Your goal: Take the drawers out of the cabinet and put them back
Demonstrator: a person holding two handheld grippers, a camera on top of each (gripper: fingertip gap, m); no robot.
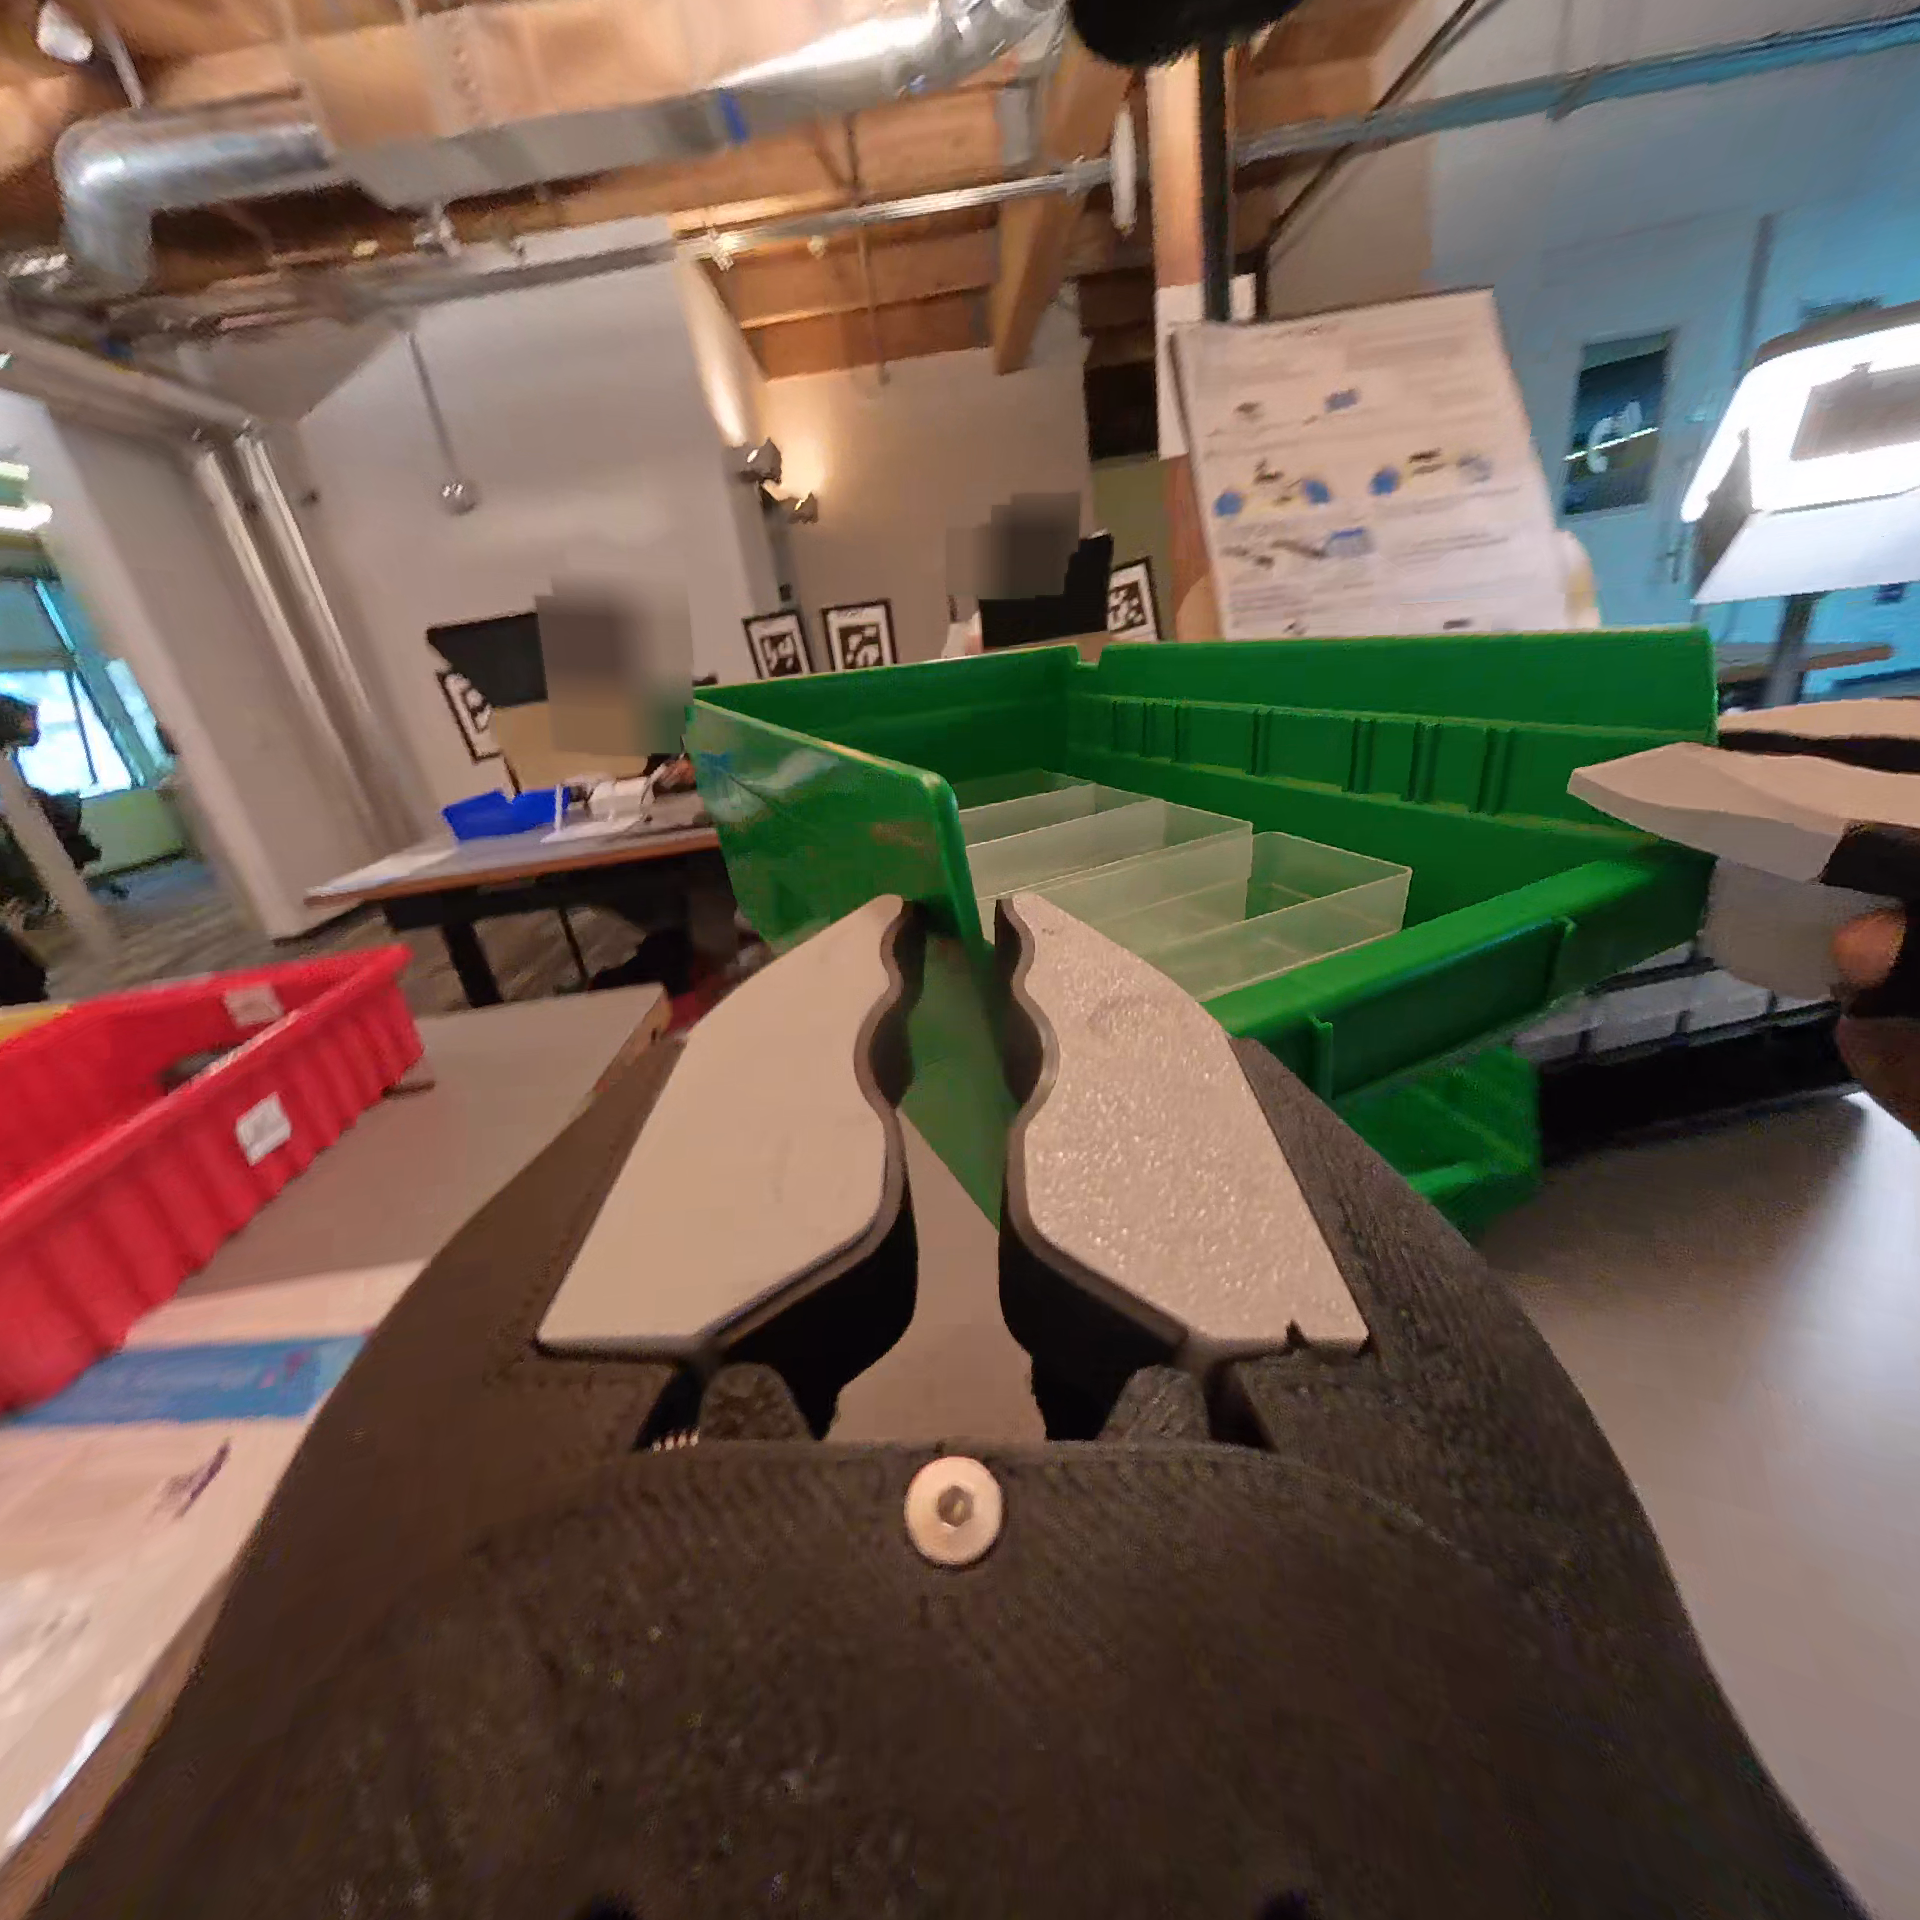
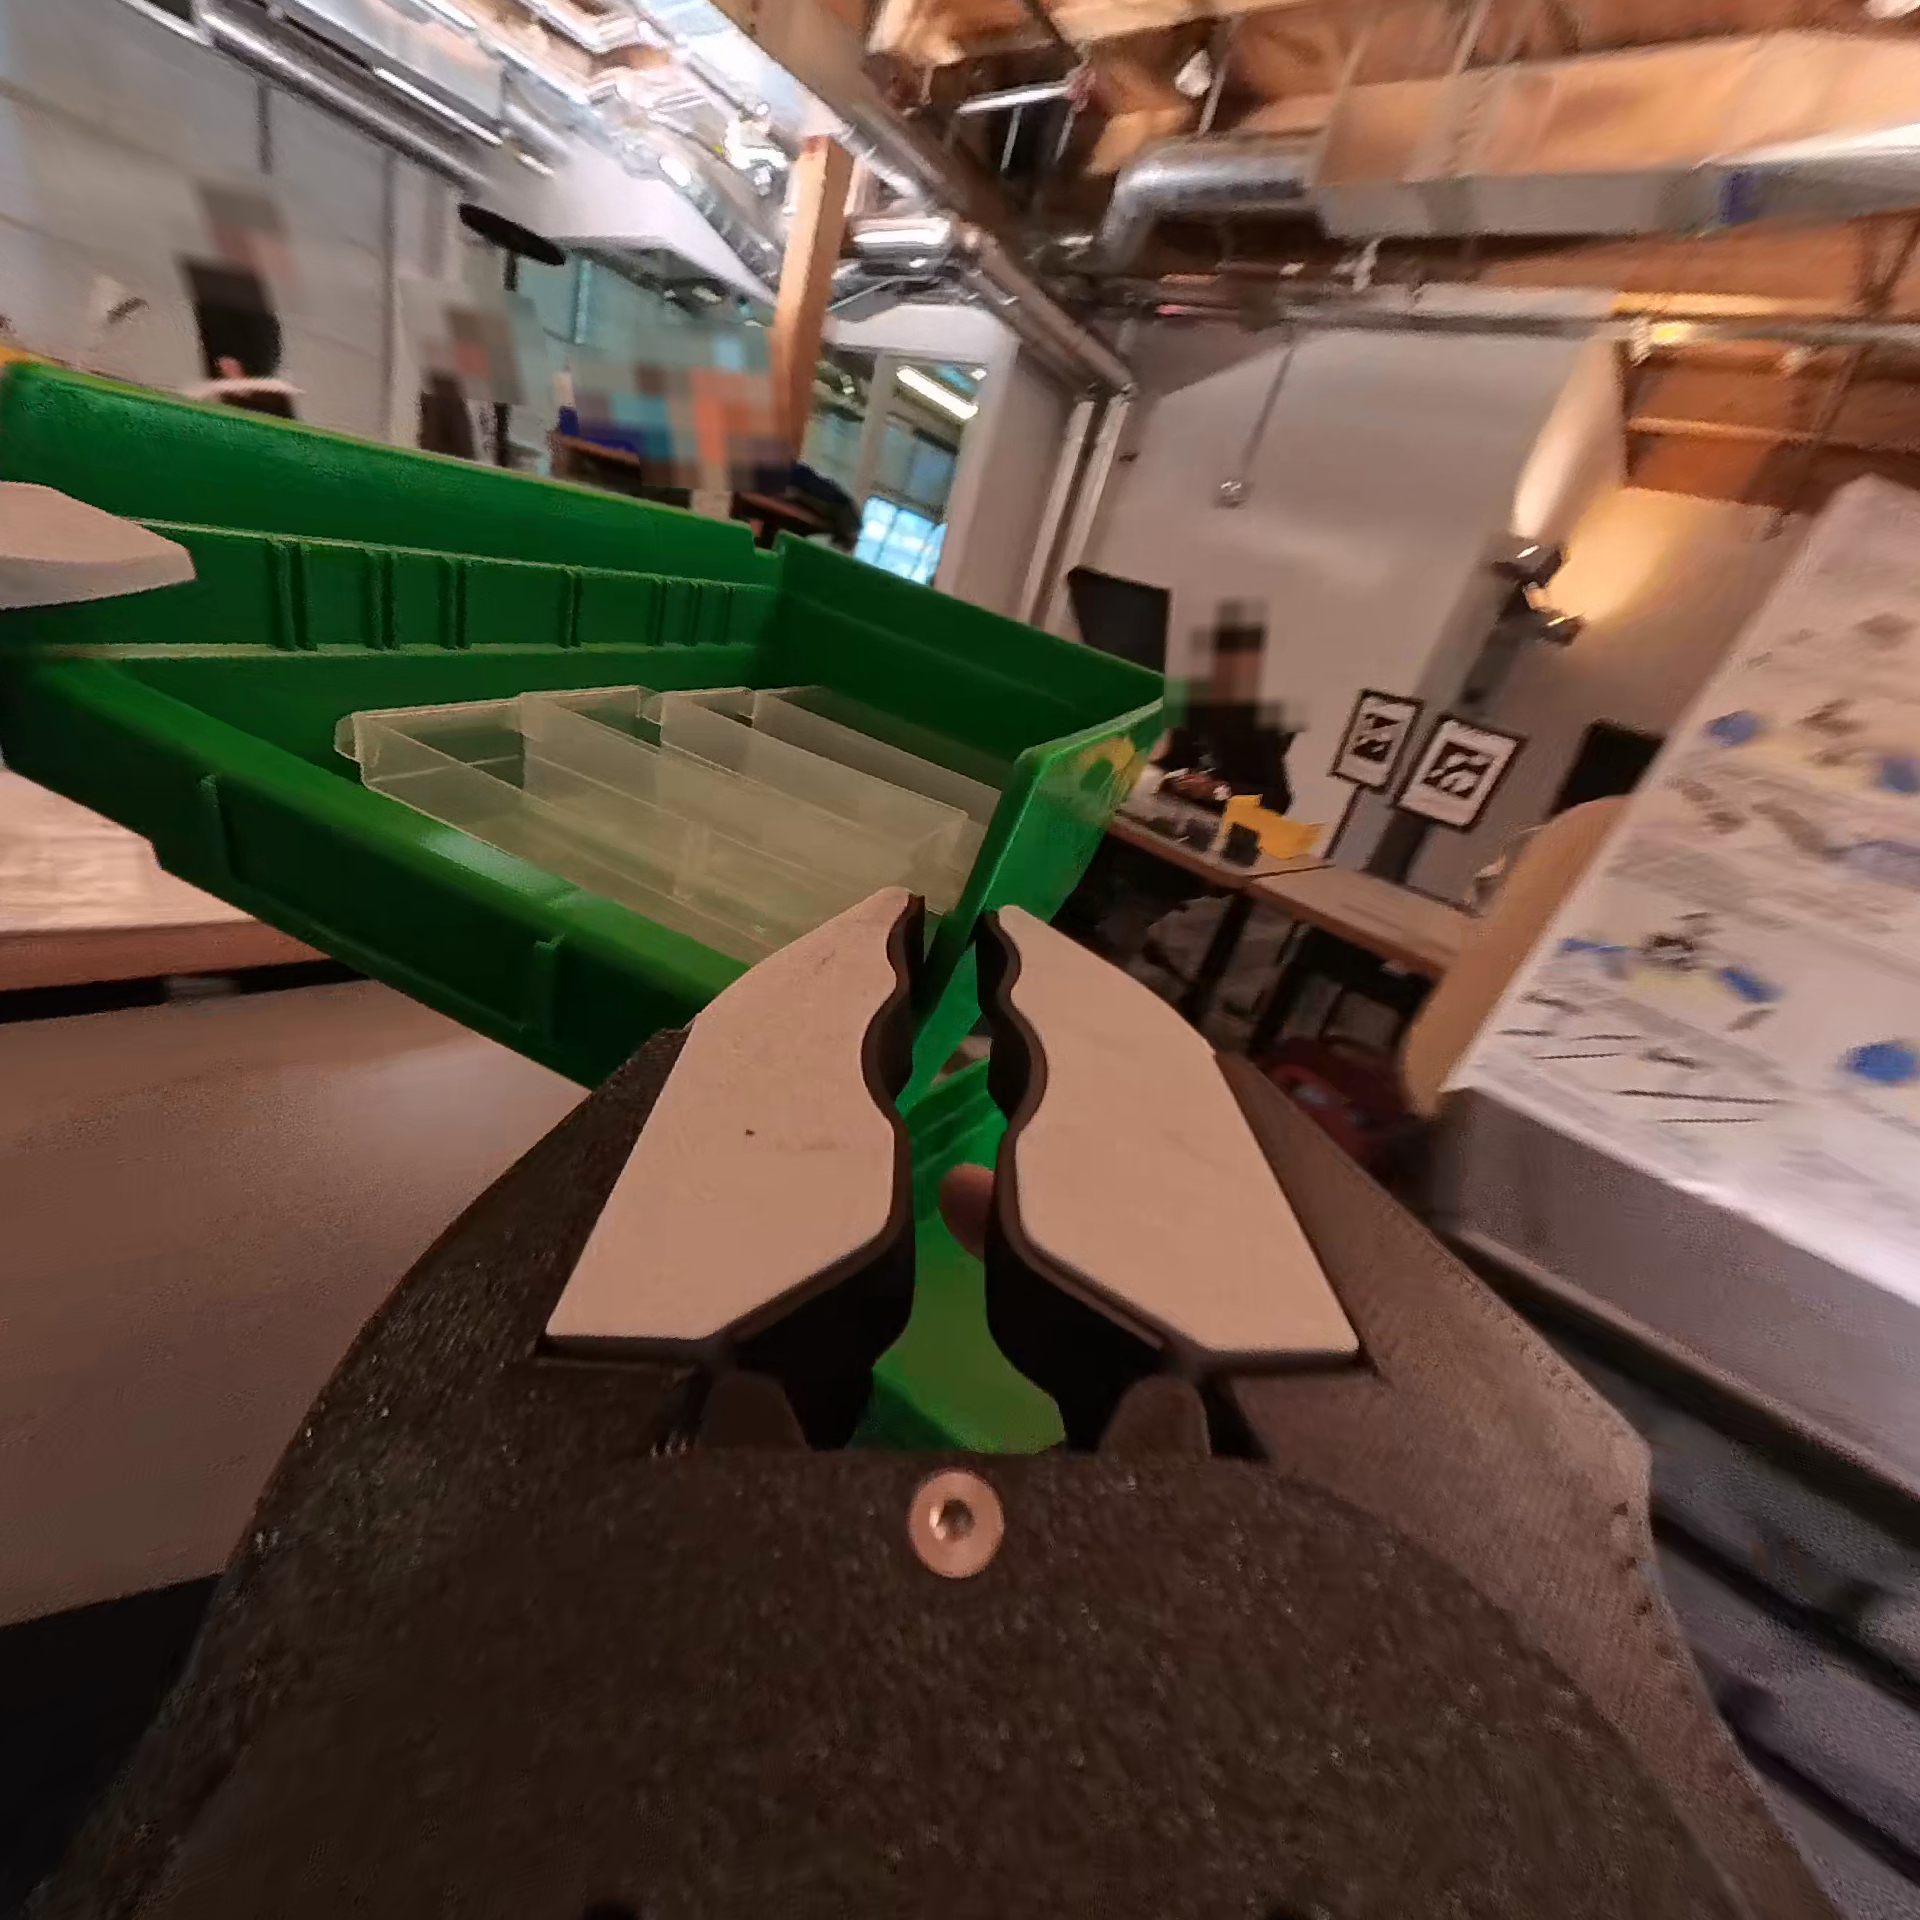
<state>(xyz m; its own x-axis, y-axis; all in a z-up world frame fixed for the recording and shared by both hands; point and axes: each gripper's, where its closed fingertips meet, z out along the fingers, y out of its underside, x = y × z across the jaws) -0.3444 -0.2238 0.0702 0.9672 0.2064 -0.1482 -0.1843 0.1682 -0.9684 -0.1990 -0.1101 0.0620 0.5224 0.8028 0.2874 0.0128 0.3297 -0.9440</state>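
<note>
A green bin [image 1: 1351,707] holds several clear plastic drawers [image 1: 1143,873] side by side. My left gripper [image 1: 956,914] is shut on the bin's left end wall. My right gripper [image 2: 951,914] is shut on the opposite end wall of the bin [image 2: 312,468], with the clear drawers [image 2: 675,790] just beyond its tips. The bin hangs between the two grippers above the table, tilted in the right wrist view. Each gripper shows at the far end in the other's view, the right one [image 1: 1714,810] and the left one [image 2: 73,551]. A dark cabinet [image 1: 1662,1023] of small drawers sits low behind the bin.
A red bin [image 1: 208,1091] sits at the left on the grey table [image 1: 1714,1351], with printed paper [image 1: 125,1507] in front of it. A poster board [image 1: 1371,468] leans behind the bin and lies to my right [image 2: 1714,883]. Another table [image 1: 520,852] stands farther off.
</note>
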